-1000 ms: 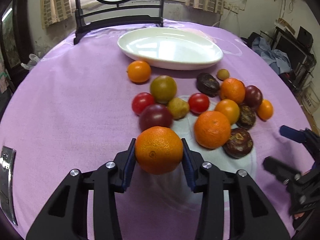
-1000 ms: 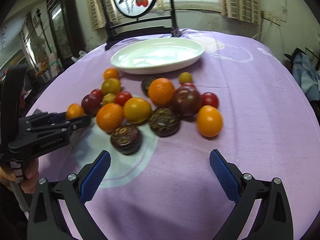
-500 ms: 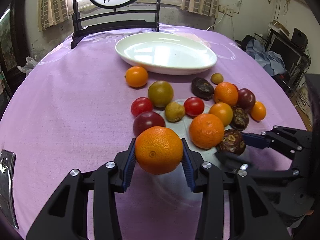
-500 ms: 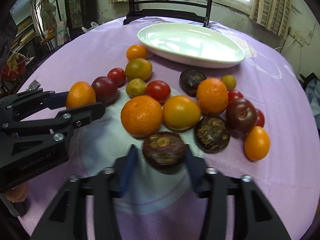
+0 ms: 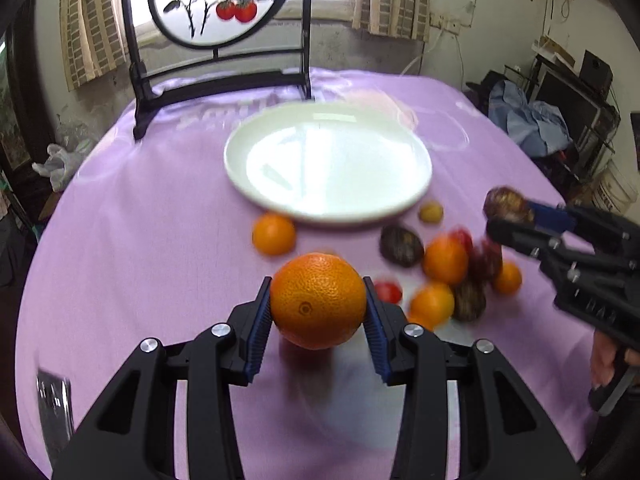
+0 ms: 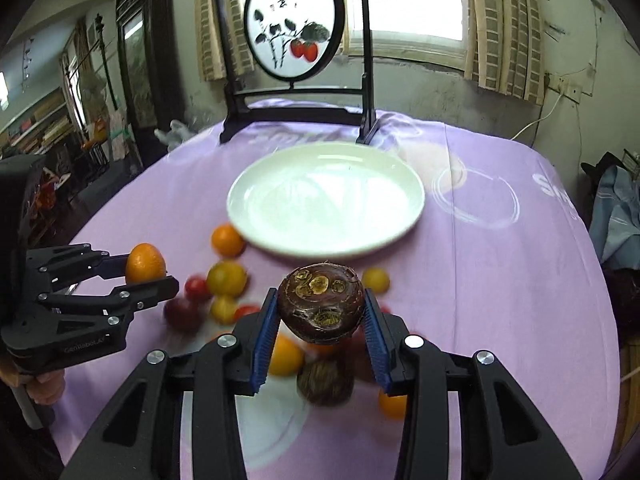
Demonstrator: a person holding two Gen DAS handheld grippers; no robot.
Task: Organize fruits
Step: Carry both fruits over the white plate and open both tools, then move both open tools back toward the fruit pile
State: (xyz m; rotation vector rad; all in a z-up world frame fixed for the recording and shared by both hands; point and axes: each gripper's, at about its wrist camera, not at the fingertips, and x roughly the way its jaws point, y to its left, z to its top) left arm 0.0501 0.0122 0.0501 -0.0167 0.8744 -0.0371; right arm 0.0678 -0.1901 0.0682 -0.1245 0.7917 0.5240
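Looking along the left gripper (image 5: 319, 304), its two blue pads are clamped on a large orange (image 5: 318, 300), which hangs above the purple tablecloth (image 5: 140, 240), on the near side of the white plate (image 5: 328, 164). The plate holds nothing. Between the plate and this gripper lie a small orange (image 5: 274, 234), a dark wrinkled fruit (image 5: 401, 241) and more red, orange and dark fruits, all blurred. To the right of the plate the right gripper (image 5: 508, 216) comes in, with a dark fruit at its tips. In the right wrist view, the right gripper (image 6: 320, 312) has its pads closed on a dark brown fruit (image 6: 321, 302) with yellowish spots, held above the cloth just in front of the plate (image 6: 326, 200). Under it several fruits lie on the cloth, out of focus. Left of the plate the left gripper (image 6: 148, 276) carries the orange (image 6: 145, 263). Behind the plate stands a round painted screen (image 6: 294, 28) in a black frame.
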